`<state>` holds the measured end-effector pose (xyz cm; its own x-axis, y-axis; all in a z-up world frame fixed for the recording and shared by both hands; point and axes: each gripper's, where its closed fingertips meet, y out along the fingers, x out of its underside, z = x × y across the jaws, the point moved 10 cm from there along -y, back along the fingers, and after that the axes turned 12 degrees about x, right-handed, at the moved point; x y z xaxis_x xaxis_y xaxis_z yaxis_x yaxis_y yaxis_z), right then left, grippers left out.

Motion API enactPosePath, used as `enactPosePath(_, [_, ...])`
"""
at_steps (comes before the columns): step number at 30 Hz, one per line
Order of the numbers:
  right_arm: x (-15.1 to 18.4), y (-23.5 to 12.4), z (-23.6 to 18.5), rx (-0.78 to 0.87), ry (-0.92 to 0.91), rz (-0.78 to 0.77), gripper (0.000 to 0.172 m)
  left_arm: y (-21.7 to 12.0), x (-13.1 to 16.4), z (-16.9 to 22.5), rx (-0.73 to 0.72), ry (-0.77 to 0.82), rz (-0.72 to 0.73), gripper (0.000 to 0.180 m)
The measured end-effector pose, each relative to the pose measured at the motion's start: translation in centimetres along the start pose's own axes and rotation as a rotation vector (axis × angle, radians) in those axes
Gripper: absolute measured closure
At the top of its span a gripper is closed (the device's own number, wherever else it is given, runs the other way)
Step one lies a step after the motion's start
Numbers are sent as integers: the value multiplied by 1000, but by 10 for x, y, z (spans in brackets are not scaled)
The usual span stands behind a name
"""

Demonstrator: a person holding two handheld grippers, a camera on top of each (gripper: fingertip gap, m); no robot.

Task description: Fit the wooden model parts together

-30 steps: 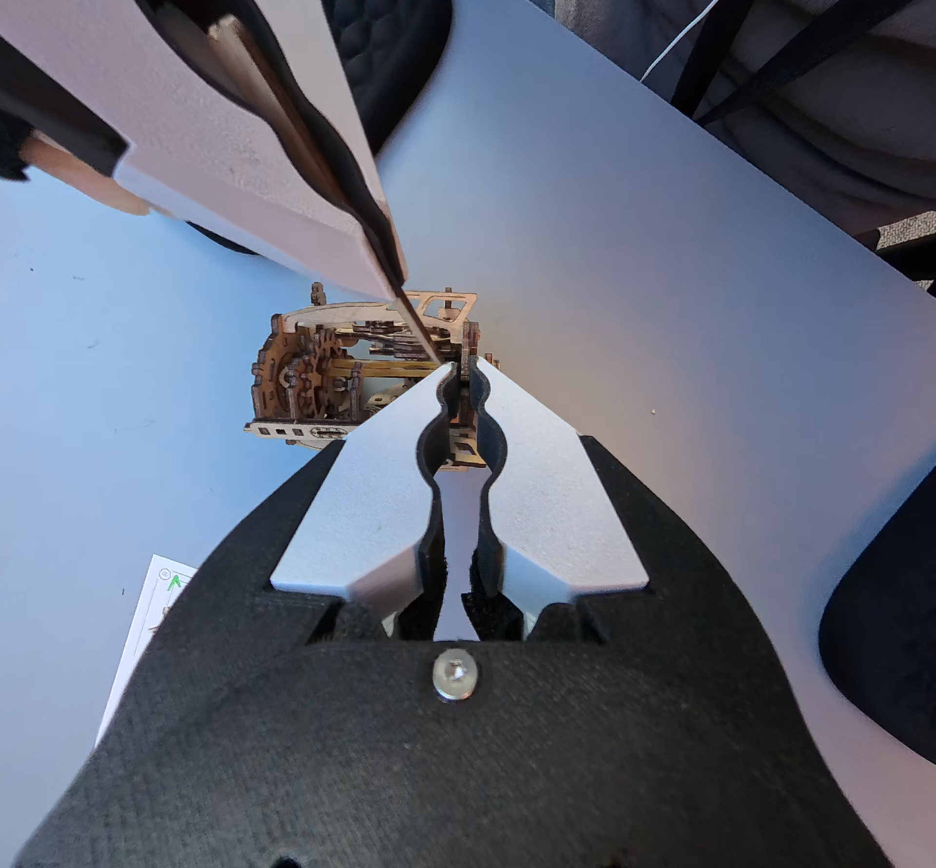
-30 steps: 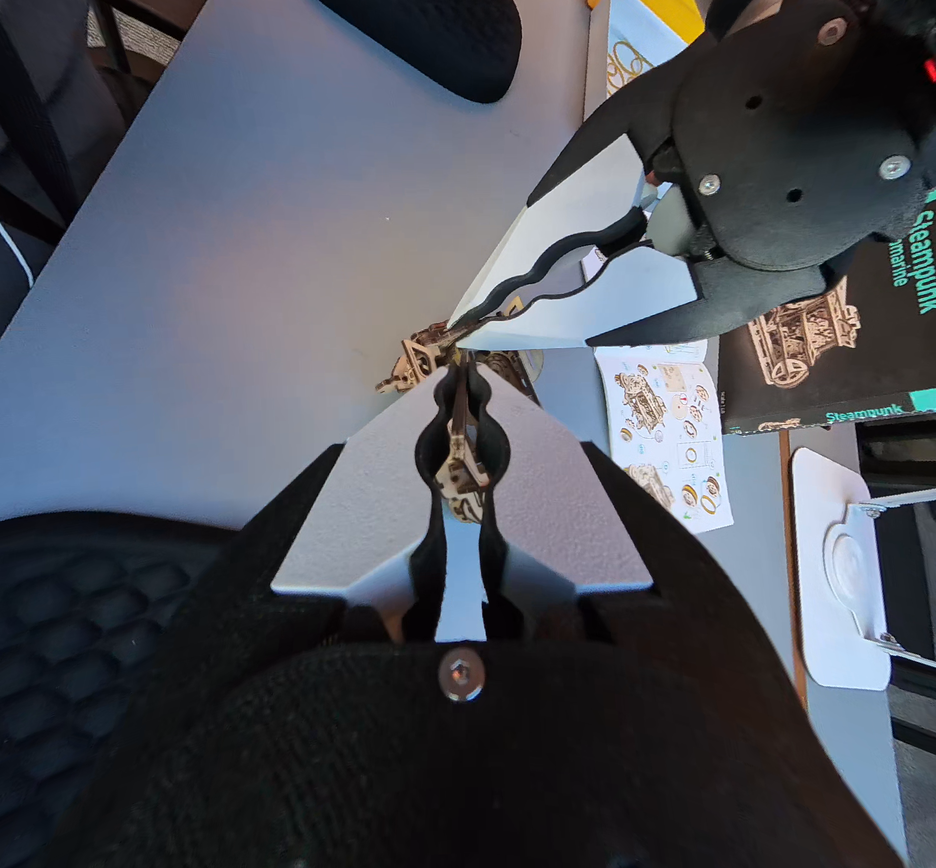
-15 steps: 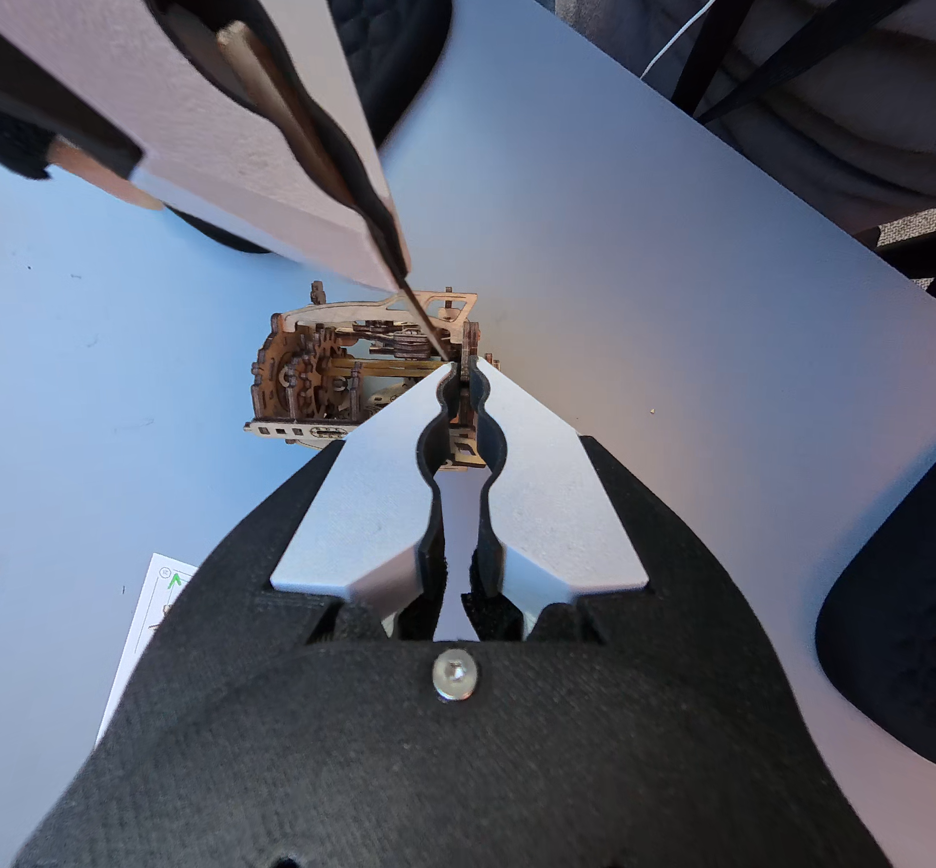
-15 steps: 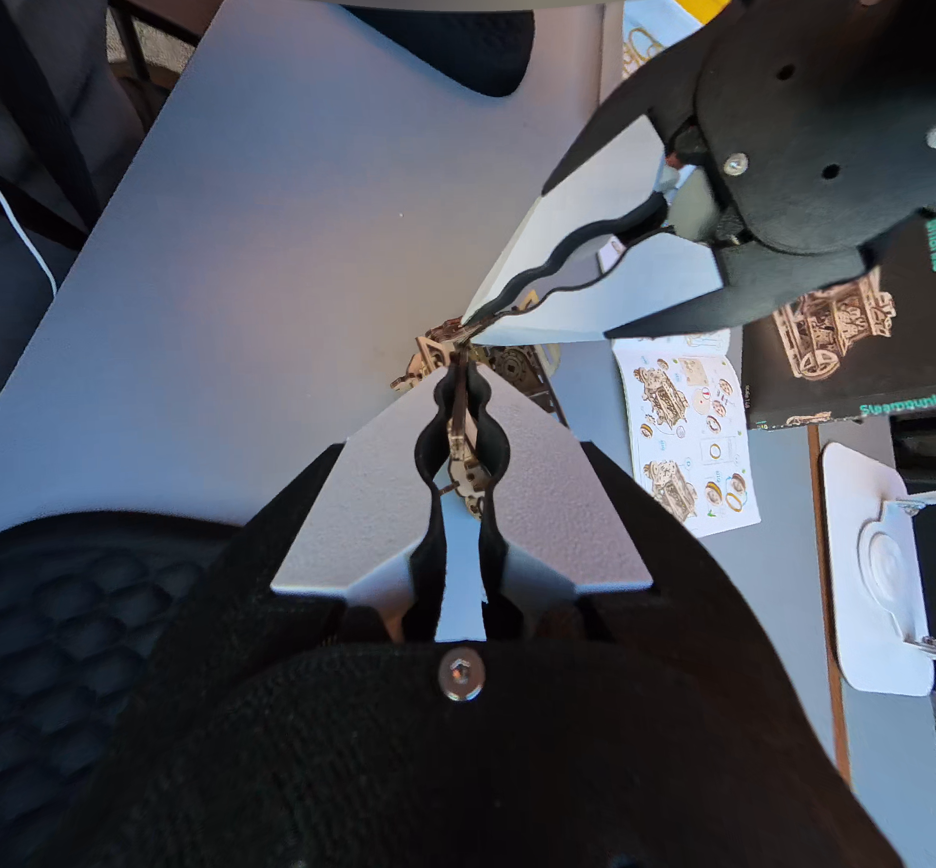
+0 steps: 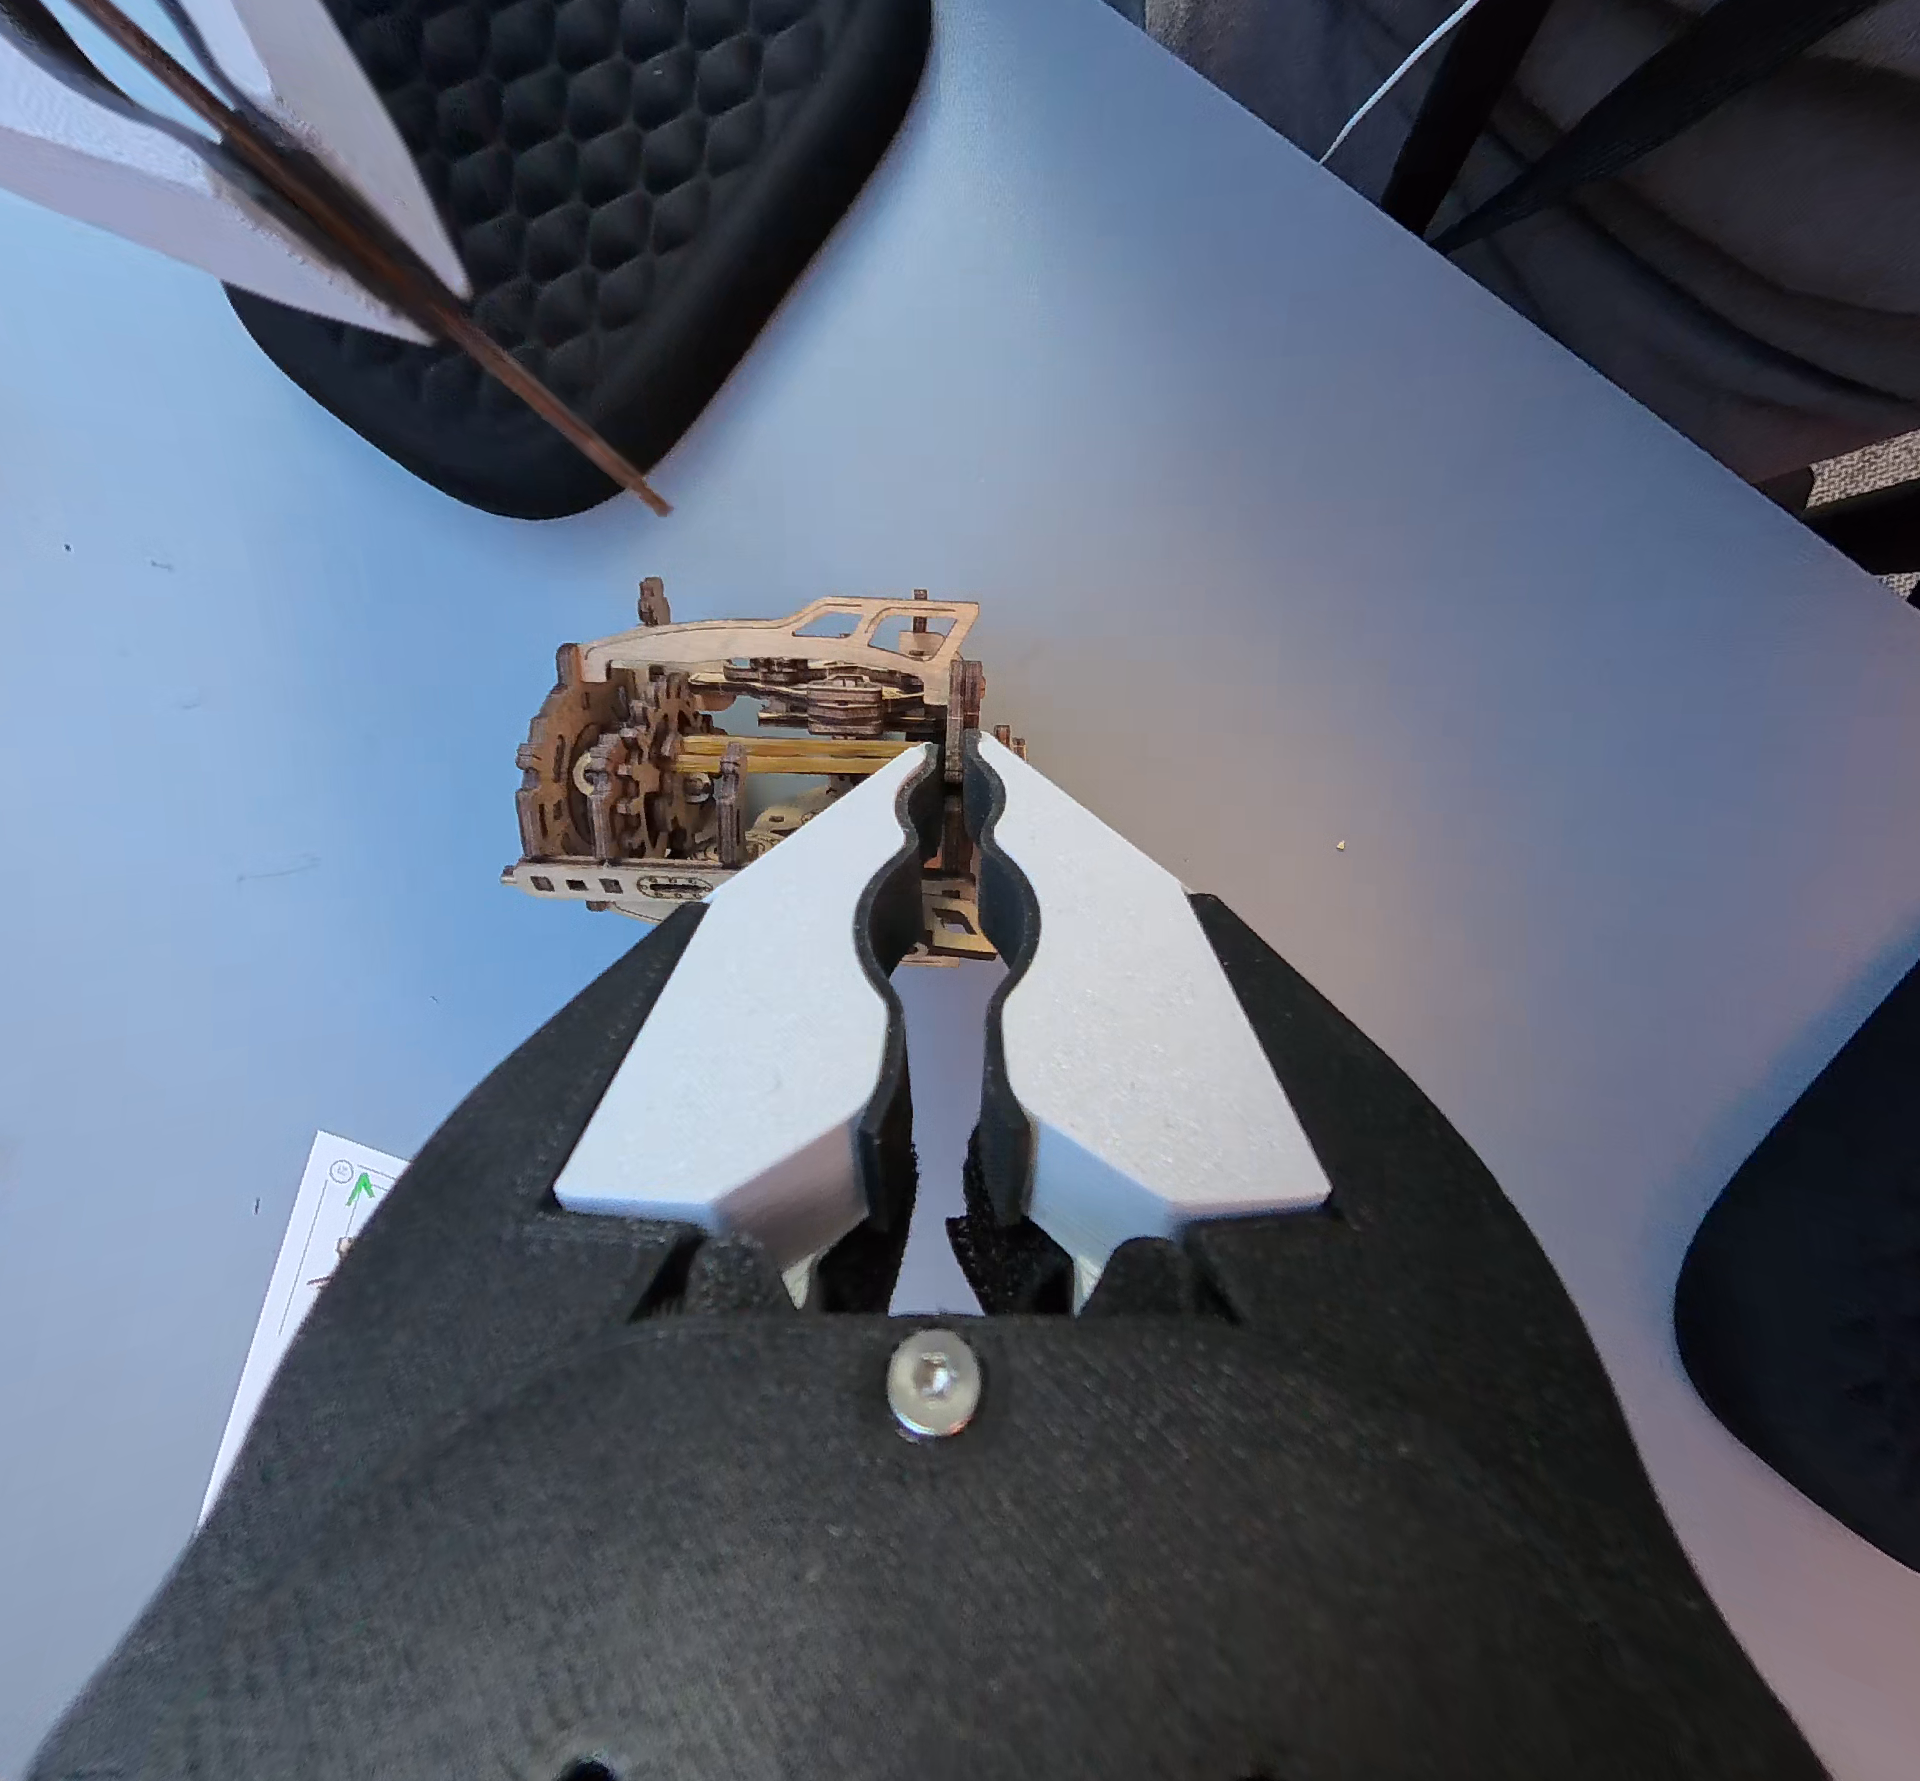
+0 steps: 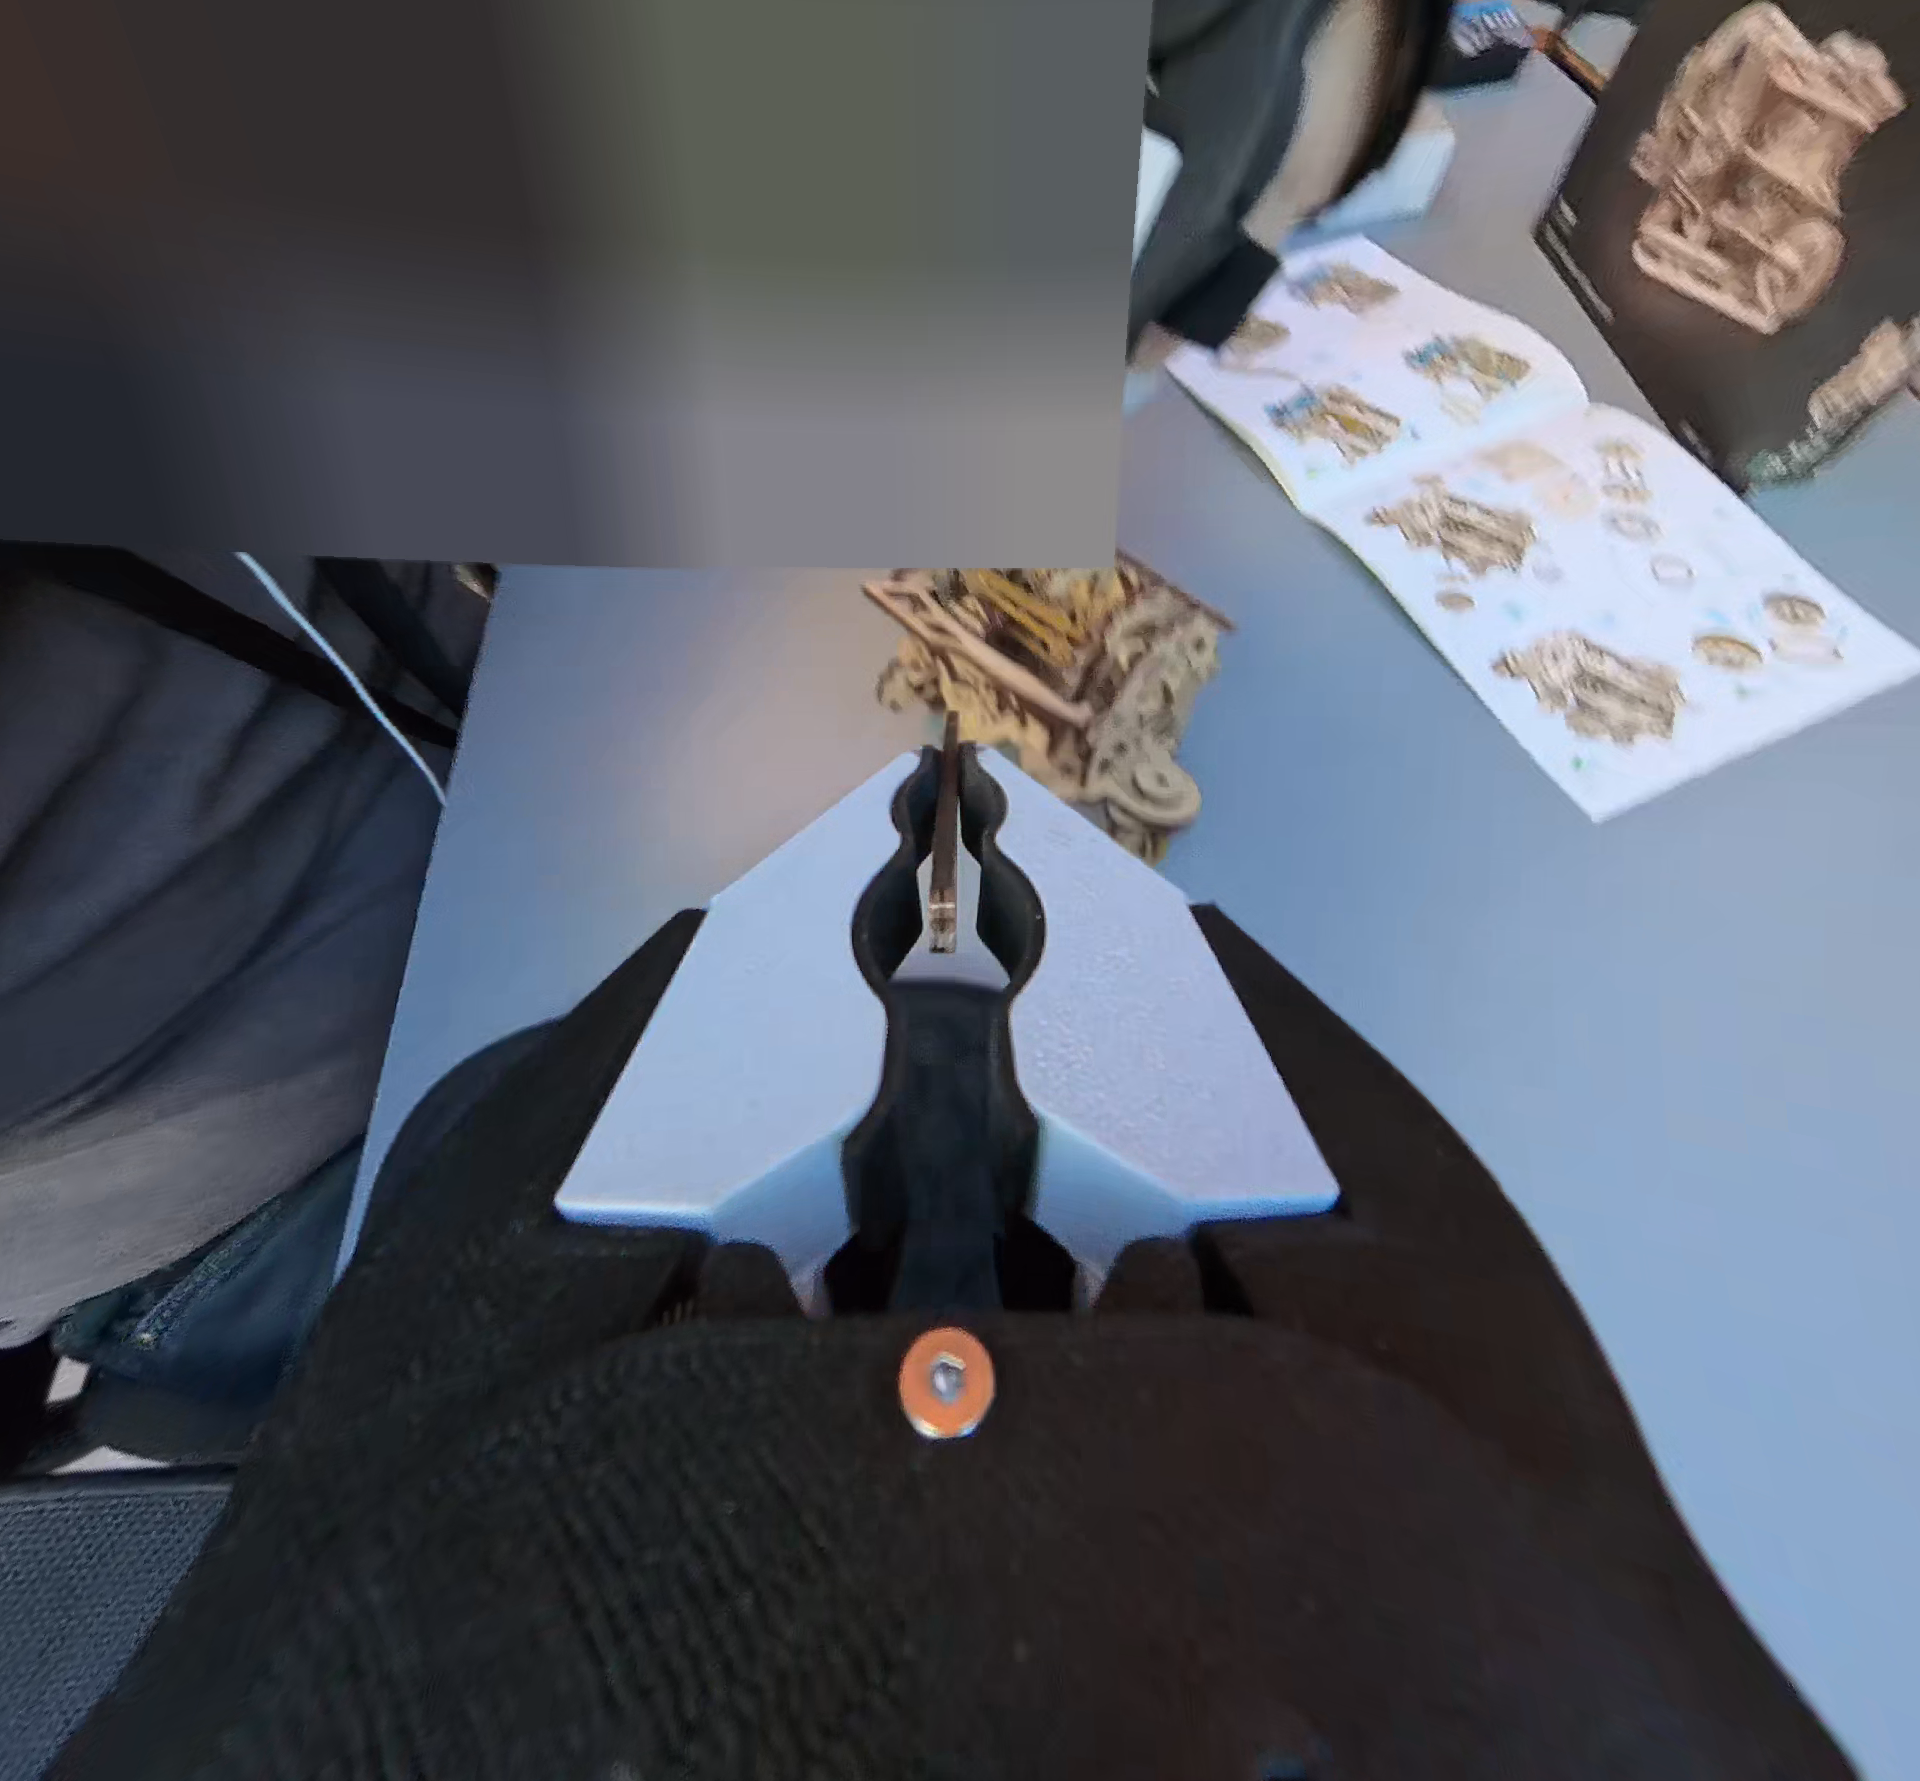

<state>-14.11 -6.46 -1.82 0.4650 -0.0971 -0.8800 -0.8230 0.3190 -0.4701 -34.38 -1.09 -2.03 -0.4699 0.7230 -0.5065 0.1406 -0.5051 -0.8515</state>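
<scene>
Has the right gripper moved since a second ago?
Yes. In the left wrist view the right gripper and its wooden strip pulled up-left off the wooden model.

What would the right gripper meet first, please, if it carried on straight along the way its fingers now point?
Most likely the wooden model, which stands just beyond the tip of the thin wooden strip clamped in the right gripper. The strip would touch first. The view is blurred, so depth is uncertain.
</scene>
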Motion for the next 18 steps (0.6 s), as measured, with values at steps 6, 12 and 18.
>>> enactPosePath(6, [68, -12, -9, 61, 184, -164, 171, 0, 0, 0, -2, 0, -6, 180])
enactPosePath(12, [68, -27, -8, 124, 154, -267, 168, 0, -1, 0, -2, -4, -9, 180])
enactPosePath(18, [37, -11, -10, 89, -73, -492, 159, 1, -2, 0, -3, -6, -16, 180])
